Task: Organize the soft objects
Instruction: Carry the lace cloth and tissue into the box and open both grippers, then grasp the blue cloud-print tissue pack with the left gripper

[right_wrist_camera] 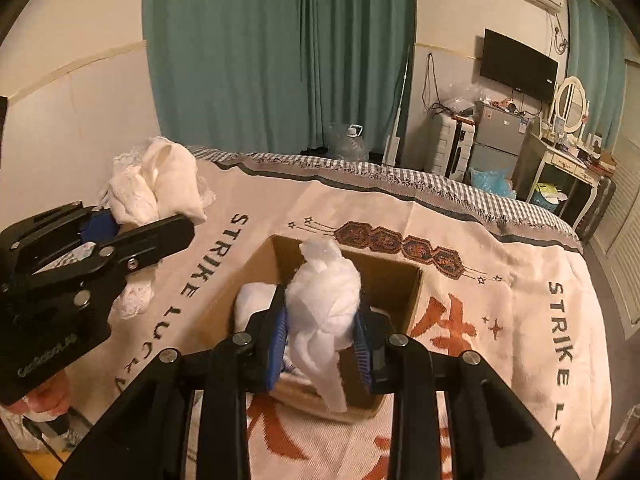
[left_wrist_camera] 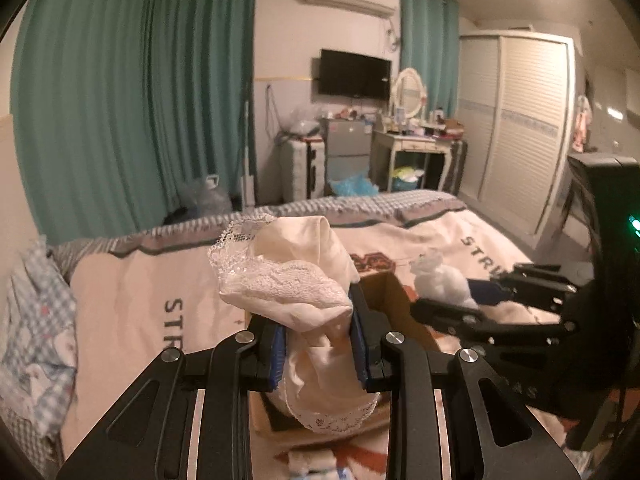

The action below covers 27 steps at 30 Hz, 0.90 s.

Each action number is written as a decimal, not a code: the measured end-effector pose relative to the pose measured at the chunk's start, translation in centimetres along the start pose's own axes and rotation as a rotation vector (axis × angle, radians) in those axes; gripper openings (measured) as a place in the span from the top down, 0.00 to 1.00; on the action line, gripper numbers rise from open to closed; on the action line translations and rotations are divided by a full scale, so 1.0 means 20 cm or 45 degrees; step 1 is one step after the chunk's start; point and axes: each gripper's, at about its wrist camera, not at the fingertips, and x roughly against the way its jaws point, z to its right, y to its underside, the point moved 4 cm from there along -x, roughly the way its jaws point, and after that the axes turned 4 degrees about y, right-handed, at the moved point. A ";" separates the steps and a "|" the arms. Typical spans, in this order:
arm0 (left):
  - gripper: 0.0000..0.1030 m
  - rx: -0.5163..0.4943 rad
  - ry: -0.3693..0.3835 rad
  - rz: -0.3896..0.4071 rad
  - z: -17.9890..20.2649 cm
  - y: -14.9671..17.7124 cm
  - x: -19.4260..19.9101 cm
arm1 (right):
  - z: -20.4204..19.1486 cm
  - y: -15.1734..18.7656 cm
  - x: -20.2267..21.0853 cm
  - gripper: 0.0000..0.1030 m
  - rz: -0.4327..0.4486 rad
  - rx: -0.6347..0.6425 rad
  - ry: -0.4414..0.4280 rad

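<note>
My left gripper [left_wrist_camera: 318,344] is shut on a cream cloth with lace trim [left_wrist_camera: 288,276], held above the bed; it also shows in the right wrist view [right_wrist_camera: 156,184]. My right gripper [right_wrist_camera: 320,340] is shut on a white knotted cloth [right_wrist_camera: 324,300], held over an open cardboard box [right_wrist_camera: 400,280] on the bed. The right gripper and its white cloth [left_wrist_camera: 440,280] show at the right of the left wrist view. Another white soft item [right_wrist_camera: 252,300] lies inside the box. The box [left_wrist_camera: 392,292] sits just beyond the left gripper.
The bed is covered by a cream blanket [right_wrist_camera: 500,272] with lettering and a grey checked edge. A blue-checked fabric [left_wrist_camera: 36,320] lies at the bed's left. Green curtains [right_wrist_camera: 280,52], a dresser [left_wrist_camera: 412,148] and a wardrobe [left_wrist_camera: 520,120] stand beyond.
</note>
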 end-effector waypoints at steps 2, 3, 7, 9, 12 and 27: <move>0.75 -0.011 -0.023 -0.029 -0.02 0.02 -0.11 | 0.02 0.00 -0.10 0.72 -0.024 0.033 0.017; 0.75 -0.014 -0.023 -0.048 -0.02 0.04 -0.16 | 0.03 0.02 -0.14 0.71 -0.043 0.037 0.021; 0.72 -0.007 -0.034 -0.112 -0.02 0.14 -0.32 | 0.10 0.16 -0.36 0.65 -0.152 -0.023 0.029; 0.71 -0.027 -0.045 -0.154 0.00 0.19 -0.38 | 0.14 0.22 -0.43 0.45 -0.182 -0.061 0.065; 0.56 -0.040 -0.050 -0.199 0.02 0.22 -0.41 | 0.22 0.29 -0.47 0.39 -0.203 -0.113 0.068; 0.20 -0.021 -0.094 0.109 0.08 0.00 0.08 | 0.22 0.18 0.00 0.00 0.058 -0.024 0.165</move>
